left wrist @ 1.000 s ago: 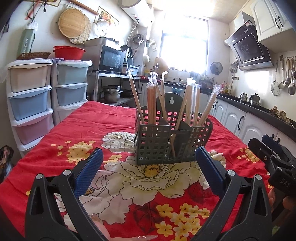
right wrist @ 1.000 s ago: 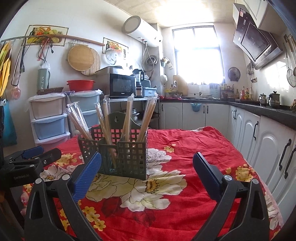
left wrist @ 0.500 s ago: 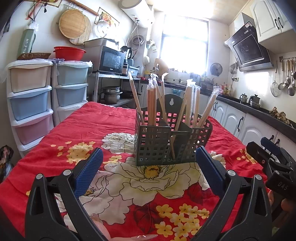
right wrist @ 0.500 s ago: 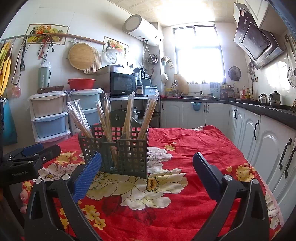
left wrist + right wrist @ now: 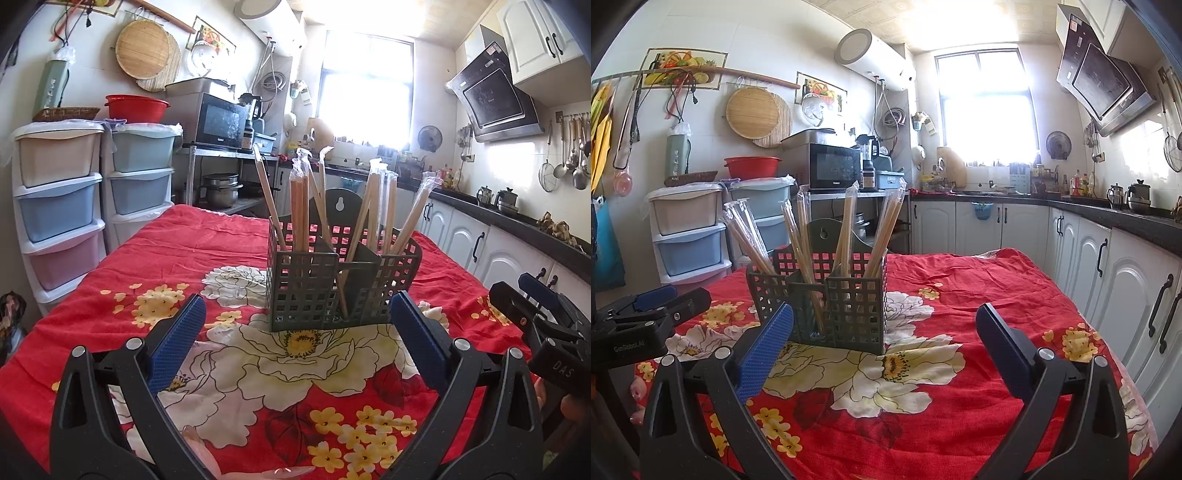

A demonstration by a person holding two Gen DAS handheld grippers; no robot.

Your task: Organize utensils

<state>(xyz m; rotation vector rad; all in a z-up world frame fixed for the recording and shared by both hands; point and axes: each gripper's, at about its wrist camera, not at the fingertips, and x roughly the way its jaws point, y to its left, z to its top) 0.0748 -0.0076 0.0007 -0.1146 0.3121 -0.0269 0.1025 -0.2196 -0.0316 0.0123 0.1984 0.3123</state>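
Note:
A dark green lattice utensil caddy [image 5: 332,288] stands on the red floral tablecloth [image 5: 192,251]. It also shows in the right wrist view [image 5: 831,306]. Several wrapped chopstick pairs [image 5: 301,206] stand upright and leaning in its compartments, also seen from the right wrist [image 5: 846,229]. My left gripper [image 5: 297,332] is open and empty, a short way in front of the caddy. My right gripper [image 5: 884,343] is open and empty, to the caddy's right front. The right gripper shows at the right edge of the left view [image 5: 535,314]; the left gripper shows at the left edge of the right view [image 5: 646,310].
Plastic drawer units [image 5: 59,206] stand left of the table. A microwave [image 5: 221,125] sits on a rack behind it. White cabinets with a dark counter [image 5: 1108,254] run along the right. The tablecloth spreads wide around the caddy.
Both grippers have drifted slightly; the caddy sits a touch lower in the views. Nothing was taken hold of or let go.

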